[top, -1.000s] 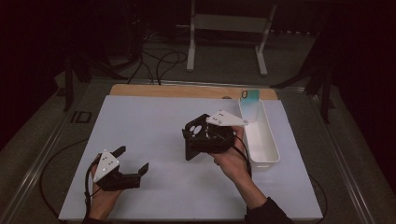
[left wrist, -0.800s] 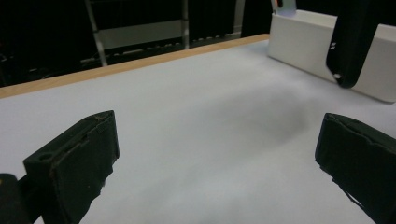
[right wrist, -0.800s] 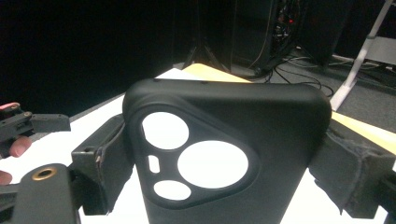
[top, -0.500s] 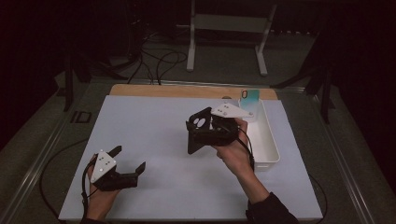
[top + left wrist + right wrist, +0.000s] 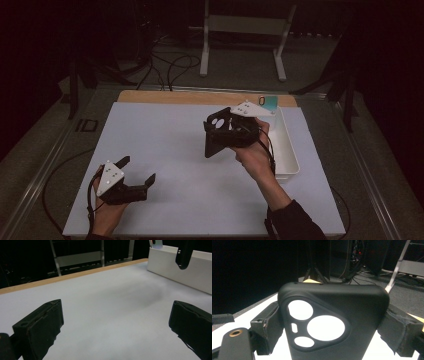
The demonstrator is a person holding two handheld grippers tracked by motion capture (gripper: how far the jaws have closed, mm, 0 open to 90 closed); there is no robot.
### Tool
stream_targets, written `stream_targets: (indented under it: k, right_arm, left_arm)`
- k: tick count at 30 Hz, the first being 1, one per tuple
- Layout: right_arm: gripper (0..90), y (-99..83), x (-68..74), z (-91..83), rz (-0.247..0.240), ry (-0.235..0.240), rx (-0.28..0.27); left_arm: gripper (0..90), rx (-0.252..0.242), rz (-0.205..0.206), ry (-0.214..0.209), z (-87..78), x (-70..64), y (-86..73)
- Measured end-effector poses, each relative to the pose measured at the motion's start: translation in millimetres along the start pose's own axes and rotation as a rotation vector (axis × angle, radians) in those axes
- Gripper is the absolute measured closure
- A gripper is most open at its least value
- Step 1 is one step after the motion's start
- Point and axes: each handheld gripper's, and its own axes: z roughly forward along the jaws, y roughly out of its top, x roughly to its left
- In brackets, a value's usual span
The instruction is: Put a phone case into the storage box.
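Matte white tabletop with a wooden far edge, dark room behind: black phone case held aloft.
Right hand-held gripper clamps a smooth, soft-looking black phone case by its two long sides, above the tabletop just beside a long white rectangular tray; the case has rounded corners and a triangular camera panel (three round cut-outs, one small slot). Left hand-held gripper rests low near the front edge, jaws spread wide with nothing between them.
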Motion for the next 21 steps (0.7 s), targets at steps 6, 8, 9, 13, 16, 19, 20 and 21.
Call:
stream_targets:
  k: [6,8,9,13,16,19,20,21]
  right_arm:
    - [14.2,3.2,-5.5,2.0,0.013,-0.012,-0.001]
    - [14.2,4.1,-6.7,2.1,0.011,-0.017,-0.001]
    - [14.2,5.2,-7.9,2.0,0.010,-0.021,-0.001]
    - [14.2,7.1,-11.4,2.3,0.015,-0.031,-0.006]
    - [14.2,7.4,-13.6,2.9,0.022,-0.034,-0.009]
    - [14.2,7.3,-17.7,4.1,0.027,-0.042,-0.009]
    - [14.2,7.2,-18.7,4.4,0.030,-0.044,-0.008]
    - [14.2,7.1,-19.9,4.9,0.033,-0.045,-0.007]
  left_arm:
    - [0.1,-0.001,-0.007,-0.002,0.2,0.6,-0.6]
    - [0.1,-0.001,-0.008,-0.002,0.3,0.7,-0.6]
    - [0.1,-0.002,-0.008,-0.002,0.4,0.7,-0.7]
    - [0.1,0.000,-0.004,-0.002,0.5,0.6,-0.6]
    - [0.1,0.001,-0.005,-0.001,0.6,0.8,-0.9]
    - [0.1,0.003,-0.008,0.000,0.5,1.1,-1.3]
    - [0.2,0.004,-0.008,0.000,0.6,1.1,-1.4]
    - [0.2,0.004,-0.008,0.000,0.7,1.1,-1.5]
